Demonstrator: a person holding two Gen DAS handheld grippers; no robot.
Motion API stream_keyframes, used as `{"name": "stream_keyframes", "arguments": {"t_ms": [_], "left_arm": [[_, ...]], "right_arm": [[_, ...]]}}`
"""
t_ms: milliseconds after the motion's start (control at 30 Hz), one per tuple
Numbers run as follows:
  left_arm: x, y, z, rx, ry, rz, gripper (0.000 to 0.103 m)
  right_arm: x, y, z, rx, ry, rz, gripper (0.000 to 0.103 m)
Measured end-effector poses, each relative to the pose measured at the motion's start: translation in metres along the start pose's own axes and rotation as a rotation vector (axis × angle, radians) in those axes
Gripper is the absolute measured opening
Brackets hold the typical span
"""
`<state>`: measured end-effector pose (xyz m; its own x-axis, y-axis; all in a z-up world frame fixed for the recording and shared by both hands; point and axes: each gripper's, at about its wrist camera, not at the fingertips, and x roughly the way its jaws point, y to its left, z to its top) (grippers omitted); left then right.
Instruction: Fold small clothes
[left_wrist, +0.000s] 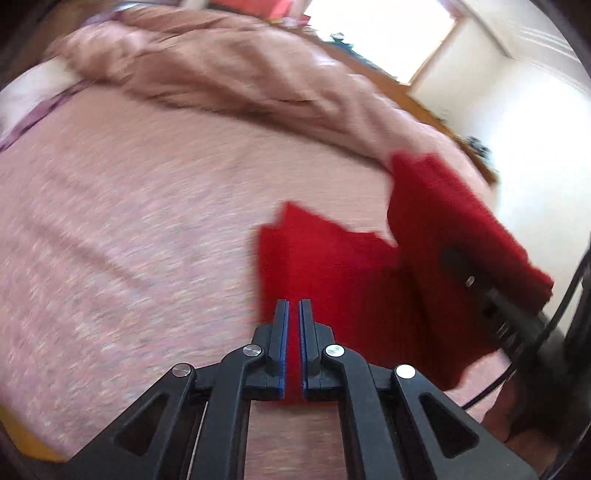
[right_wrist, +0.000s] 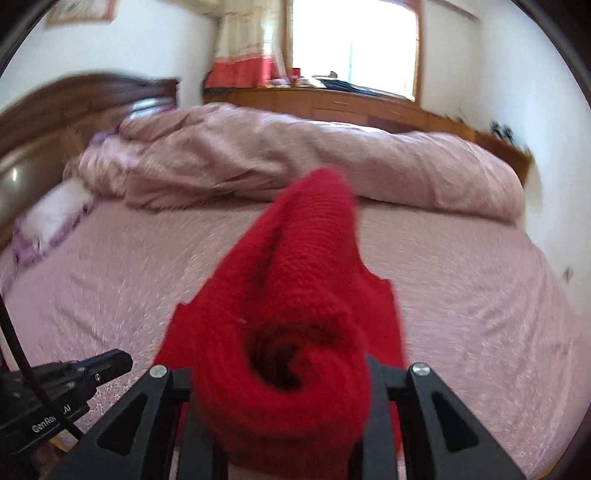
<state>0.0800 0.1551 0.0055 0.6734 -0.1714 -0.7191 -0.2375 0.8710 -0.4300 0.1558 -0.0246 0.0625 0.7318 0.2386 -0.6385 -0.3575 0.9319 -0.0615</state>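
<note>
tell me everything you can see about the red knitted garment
The red knitted garment is a small, bright red piece in a chunky ribbed knit that looks like wool. It is lifted above the pink bedsheet, held at two places: the left gripper is shut on one edge, and the right gripper has a bunched, rolled-up part between its fingers. A tube-like part, perhaps a sleeve, sticks out ahead of the right gripper. Both views are motion-blurred.

Red knitted garment (right_wrist: 295, 280) hangs bunched and lifted above the bed.
</note>
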Motion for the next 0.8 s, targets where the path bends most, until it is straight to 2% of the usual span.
{"name": "stream_keyframes", "arguments": {"t_ms": [133,233,333,433,500,567,633,667,700,767,800], "left_arm": [[0.006,0.031,-0.010,-0.044,0.031,0.080,0.000],[0.011,0.047,-0.014,-0.073,0.056,0.094,0.000],[0.017,0.052,-0.014,-0.092,0.084,0.078,0.000],[0.018,0.043,-0.014,-0.056,0.078,0.083,0.000],[0.020,0.036,-0.014,-0.029,0.075,0.088,0.000],[0.021,0.034,-0.014,-0.027,0.075,0.102,0.000],[0.022,0.037,-0.014,-0.046,0.085,0.094,0.000],[0.023,0.039,-0.013,-0.057,0.087,0.085,0.000],[0.023,0.041,-0.012,-0.069,0.088,0.074,0.000],[0.020,0.045,-0.012,-0.089,0.087,0.061,0.000],[0.018,0.047,-0.012,-0.101,0.085,0.046,0.000]], "right_arm": [[0.047,0.067,-0.037,-0.133,0.078,-0.014,0.023],[0.046,0.095,-0.058,-0.250,0.009,-0.116,0.024],[0.036,0.089,-0.054,-0.218,-0.021,-0.118,0.024],[0.018,0.081,-0.047,-0.178,-0.108,-0.097,0.024],[0.025,0.082,-0.045,-0.205,-0.081,-0.074,0.026],[0.040,0.092,-0.052,-0.281,-0.015,-0.060,0.031],[0.040,0.093,-0.054,-0.314,-0.033,-0.038,0.038],[0.036,0.093,-0.053,-0.322,-0.039,-0.020,0.047],[0.033,0.093,-0.052,-0.315,-0.044,0.021,0.057],[0.018,0.082,-0.047,-0.260,-0.076,0.147,0.067],[0.010,0.077,-0.046,-0.231,-0.096,0.182,0.069]]}}
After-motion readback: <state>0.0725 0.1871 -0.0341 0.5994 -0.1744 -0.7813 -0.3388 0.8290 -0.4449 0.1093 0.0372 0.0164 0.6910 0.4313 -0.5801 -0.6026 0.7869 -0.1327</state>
